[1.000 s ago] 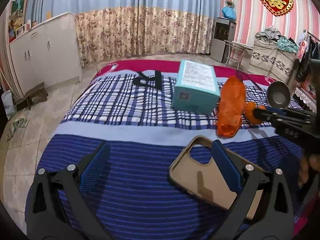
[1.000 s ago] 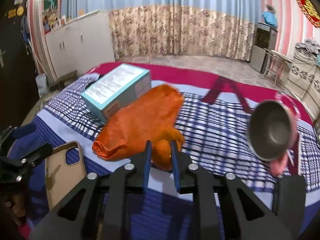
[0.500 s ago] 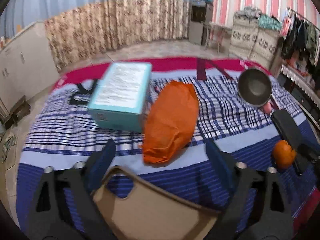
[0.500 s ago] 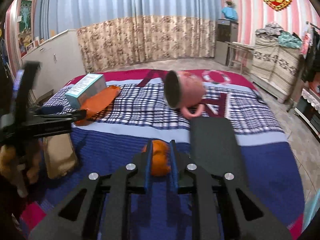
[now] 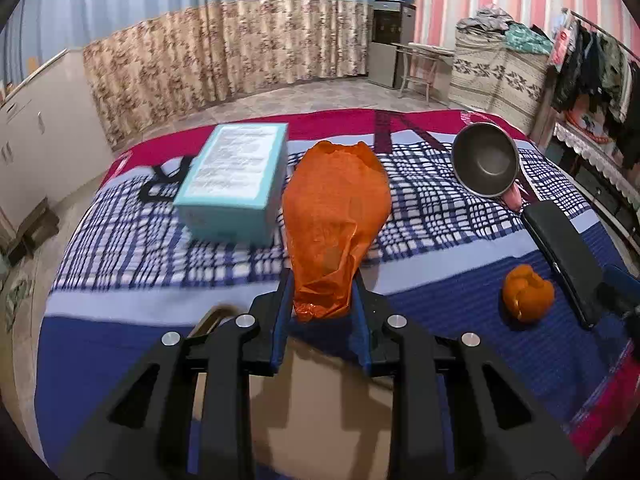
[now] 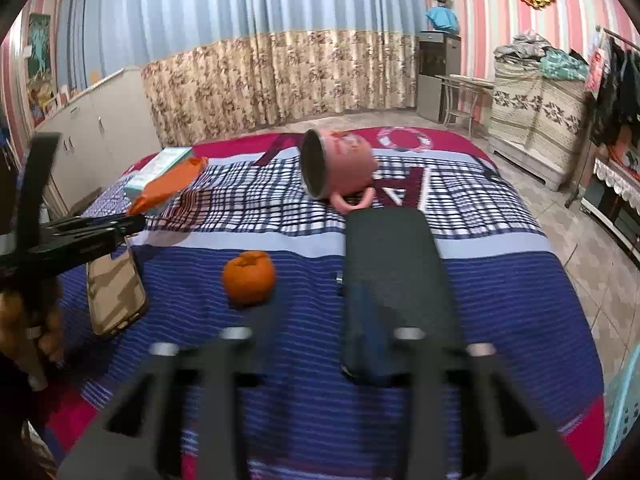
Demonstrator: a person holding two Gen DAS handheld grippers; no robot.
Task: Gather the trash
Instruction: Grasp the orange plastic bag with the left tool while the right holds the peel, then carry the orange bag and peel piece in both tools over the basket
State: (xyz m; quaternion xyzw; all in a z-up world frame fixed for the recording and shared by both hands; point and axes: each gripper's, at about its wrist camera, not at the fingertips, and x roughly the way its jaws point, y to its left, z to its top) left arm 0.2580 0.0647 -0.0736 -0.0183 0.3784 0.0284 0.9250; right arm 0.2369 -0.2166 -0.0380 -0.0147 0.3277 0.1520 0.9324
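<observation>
An orange plastic bag (image 5: pixel 338 204) lies on the bed; my left gripper (image 5: pixel 322 300) is shut on its near end. The bag also shows in the right wrist view (image 6: pixel 166 186), held by the left gripper (image 6: pixel 128 222). An orange peel ball (image 6: pixel 249 277) sits on the blue stripes, free of my right gripper (image 6: pixel 316 316), which is blurred, open and empty just behind it. The peel also shows in the left wrist view (image 5: pixel 528 293).
A teal box (image 5: pixel 236 184) lies left of the bag. A pink mug (image 6: pixel 340 168) lies on its side. A black flat case (image 6: pixel 394 276) and a tan phone case (image 6: pixel 114 292) lie on the bedspread (image 6: pixel 500 280). Floor surrounds the bed.
My left gripper closed on the near end of the orange bag. My right gripper opened, let go of the orange peel onto the bed and drew back.
</observation>
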